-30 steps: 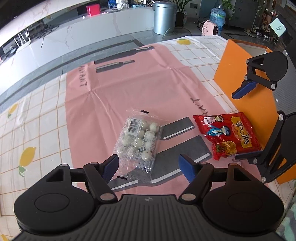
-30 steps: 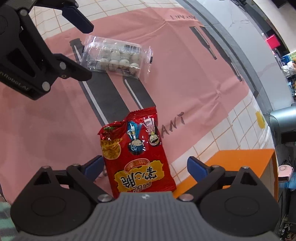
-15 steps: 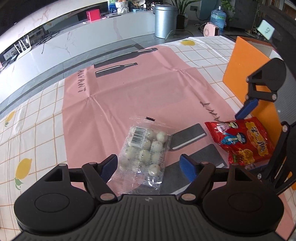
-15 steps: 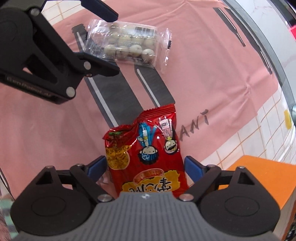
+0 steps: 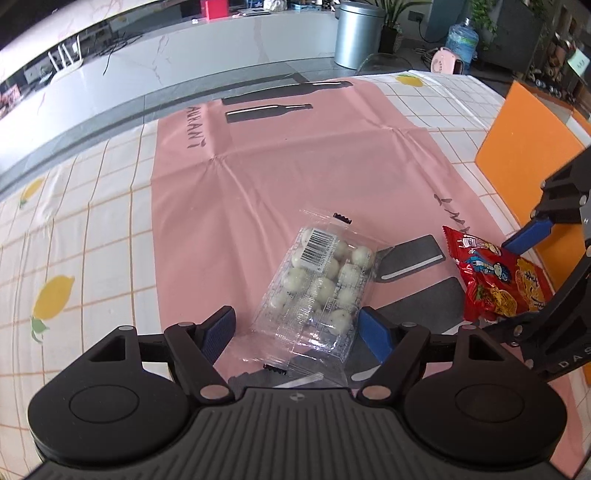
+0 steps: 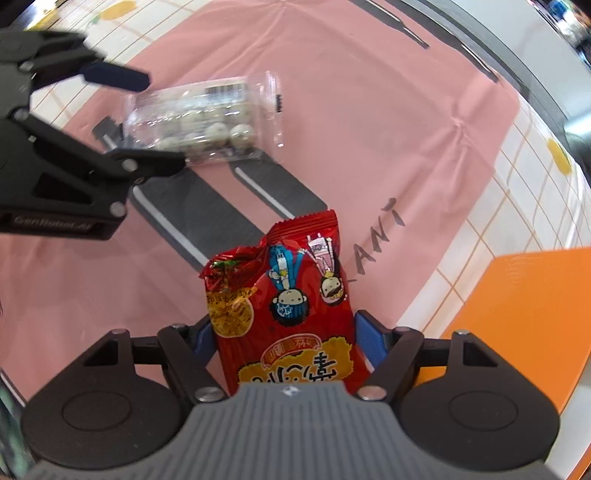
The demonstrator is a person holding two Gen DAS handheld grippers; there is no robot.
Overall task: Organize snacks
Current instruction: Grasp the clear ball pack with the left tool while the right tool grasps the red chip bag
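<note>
A clear pack of white round sweets (image 5: 321,280) lies on the pink mat (image 5: 295,166). My left gripper (image 5: 295,325) straddles its near end, jaws wide and closing; the left pad stands off the wrapper, the right pad sits at its edge. In the right wrist view the pack (image 6: 199,114) sits between the left gripper's (image 6: 162,122) fingers. A red snack bag (image 6: 291,295) lies flat to the right. My right gripper (image 6: 280,332) points down over it, jaws closing, blue pads close against the bag's two long sides. The left wrist view shows that bag (image 5: 495,280) and gripper (image 5: 498,286).
An orange box (image 5: 524,147) stands at the table's right edge, right beside the red bag, and fills the lower right of the right wrist view (image 6: 535,295). A lemon-print chequered cloth (image 5: 74,240) lies under the mat. A metal bin (image 5: 356,33) stands on the floor beyond.
Both grippers have sunk towards their packs, which now sit deeper between the fingers. The right gripper has rolled and its jaws have narrowed around the red bag.
</note>
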